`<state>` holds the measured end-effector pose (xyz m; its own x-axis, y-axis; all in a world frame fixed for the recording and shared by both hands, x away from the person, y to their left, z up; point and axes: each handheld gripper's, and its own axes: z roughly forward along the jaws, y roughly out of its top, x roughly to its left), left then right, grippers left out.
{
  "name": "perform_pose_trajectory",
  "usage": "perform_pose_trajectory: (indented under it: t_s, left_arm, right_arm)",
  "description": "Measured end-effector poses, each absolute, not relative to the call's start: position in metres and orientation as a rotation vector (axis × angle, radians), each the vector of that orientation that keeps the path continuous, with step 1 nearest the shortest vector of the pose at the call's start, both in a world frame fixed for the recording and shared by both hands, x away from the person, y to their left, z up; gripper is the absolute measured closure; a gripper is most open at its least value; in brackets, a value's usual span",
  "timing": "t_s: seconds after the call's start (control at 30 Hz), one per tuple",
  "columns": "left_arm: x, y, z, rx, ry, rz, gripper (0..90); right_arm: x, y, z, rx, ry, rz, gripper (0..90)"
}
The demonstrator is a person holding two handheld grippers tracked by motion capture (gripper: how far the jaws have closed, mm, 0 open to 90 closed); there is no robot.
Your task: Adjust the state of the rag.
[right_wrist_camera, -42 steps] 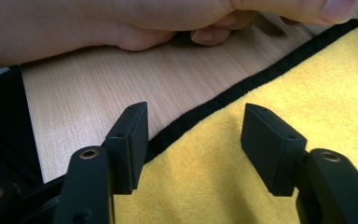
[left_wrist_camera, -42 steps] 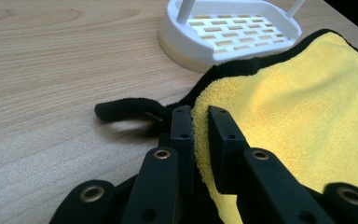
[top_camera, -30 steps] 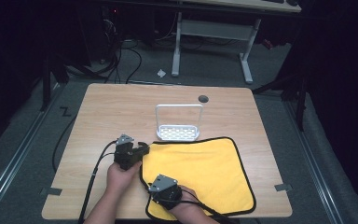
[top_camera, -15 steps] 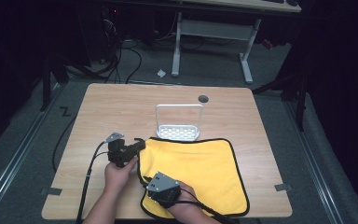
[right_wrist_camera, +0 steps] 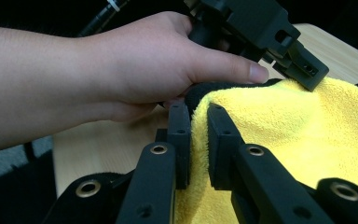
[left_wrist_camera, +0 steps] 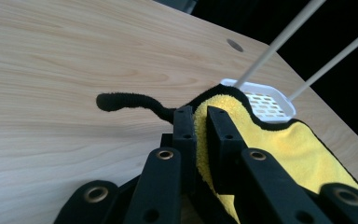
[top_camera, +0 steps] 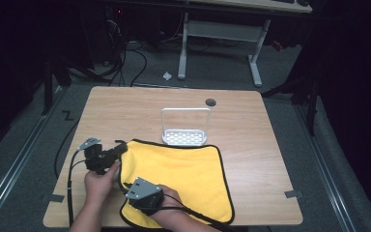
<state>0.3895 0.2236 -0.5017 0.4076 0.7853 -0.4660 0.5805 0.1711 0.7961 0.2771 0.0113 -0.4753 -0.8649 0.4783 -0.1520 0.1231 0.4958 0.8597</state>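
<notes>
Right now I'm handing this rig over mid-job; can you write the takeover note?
Left gripper: shut on the yellow cloth at its far-left corner.
Right gripper: shut on the cloth's left edge, nearer the person.
The cloth lies mostly flat on the table, its far edge against the white rack.
Done: both left-side grips taken, that edge lifted.
Left: probably fold the cloth over, then release.

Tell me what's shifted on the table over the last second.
Both grippers carried the yellow cloth's left edge toward the person: left gripper out left, right gripper nearer the front edge. Both remain clamped on the cloth. The white rack and table stayed unchanged.
</notes>
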Motion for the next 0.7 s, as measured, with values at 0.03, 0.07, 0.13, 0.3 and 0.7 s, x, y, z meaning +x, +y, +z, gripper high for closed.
perform_pose_trajectory:
  t_s: [0.03, 0.07, 0.13, 0.3, 0.7]
  left_arm:
    - [0.387, 0.231, -0.499, 1.506, 1.278, 0.238, 82.7]
    - [0.384, 0.238, -0.497, 1.505, 1.286, 0.258, 82.7]
    - [0.38, 0.25, -0.493, 1.495, 1.301, 0.282, 82.8]
    - [0.376, 0.257, -0.488, 1.501, 1.317, 0.295, 82.8]
    - [0.387, 0.199, -0.484, 1.543, 1.302, 0.295, 82.4]
  right_arm:
    - [0.277, 0.019, -0.474, 0.485, 2.378, 1.332, 82.3]
    - [0.276, 0.025, -0.473, 0.473, 2.378, 1.344, 82.3]
    - [0.276, 0.036, -0.471, 0.451, 2.383, 1.355, 82.3]
    - [0.275, 0.048, -0.467, 0.426, 2.391, 1.373, 82.3]
    - [0.273, 0.0, -0.465, 0.495, 2.323, 1.354, 81.9]
